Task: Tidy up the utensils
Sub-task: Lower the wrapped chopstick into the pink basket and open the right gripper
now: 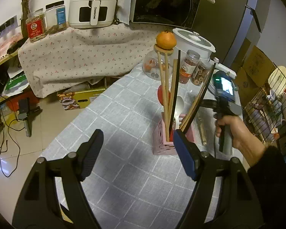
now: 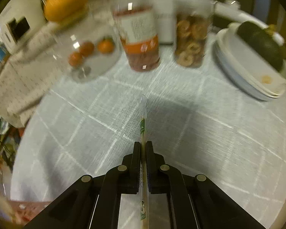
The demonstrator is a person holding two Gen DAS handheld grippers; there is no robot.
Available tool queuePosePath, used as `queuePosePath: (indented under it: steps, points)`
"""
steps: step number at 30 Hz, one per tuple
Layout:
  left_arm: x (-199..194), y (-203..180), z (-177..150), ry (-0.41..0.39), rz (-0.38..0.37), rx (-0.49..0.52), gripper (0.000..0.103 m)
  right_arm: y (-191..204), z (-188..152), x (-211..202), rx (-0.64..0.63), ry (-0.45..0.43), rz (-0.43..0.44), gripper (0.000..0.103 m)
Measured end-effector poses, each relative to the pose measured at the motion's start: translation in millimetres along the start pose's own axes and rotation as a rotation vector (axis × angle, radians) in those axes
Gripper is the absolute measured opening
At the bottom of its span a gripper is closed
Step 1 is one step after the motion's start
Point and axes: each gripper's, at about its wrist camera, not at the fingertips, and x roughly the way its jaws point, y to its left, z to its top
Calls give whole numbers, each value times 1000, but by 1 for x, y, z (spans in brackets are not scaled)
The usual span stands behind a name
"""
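Left gripper (image 1: pixel 137 150), lower centre of its view: jaws wide, nothing between them, above the grey checked tablecloth (image 1: pixel 124 181). Pink holder (image 1: pixel 160 143) at centre, just beside the right-hand finger; chopsticks (image 1: pixel 165 87) and a spoon (image 1: pixel 178 105) stand in it. Right gripper (image 2: pixel 143 147), lower centre of the blurred right view: jaws clamped on a wrapped chopstick (image 2: pixel 143 127) pointing toward the jars (image 2: pixel 141 38) at top.

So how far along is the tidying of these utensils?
Mostly done, it seems: chopsticks and a spoon already stand in the pink holder. In hand: the right gripper is shut on wrapped chopsticks above the tablecloth. Left: dropping them into the holder. The left gripper is open, empty.
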Motion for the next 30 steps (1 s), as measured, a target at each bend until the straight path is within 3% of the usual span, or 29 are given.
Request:
queuePosePath:
  steps: [8, 18, 22, 30]
  points:
    - [-2, -3, 0, -13, -11, -14, 76, 16, -36, -124, 23, -297, 89, 5]
    - [-11, 1, -1, -39, -11, -14, 76, 76, -67, -233, -23, -636, 220, 5]
    - [-14, 6, -1, -46, -13, -28, 76, 102, -71, -245, -37, -763, 255, 5]
    - [-17, 15, -3, -47, -8, -43, 76, 127, -80, -208, -1, -861, 230, 5]
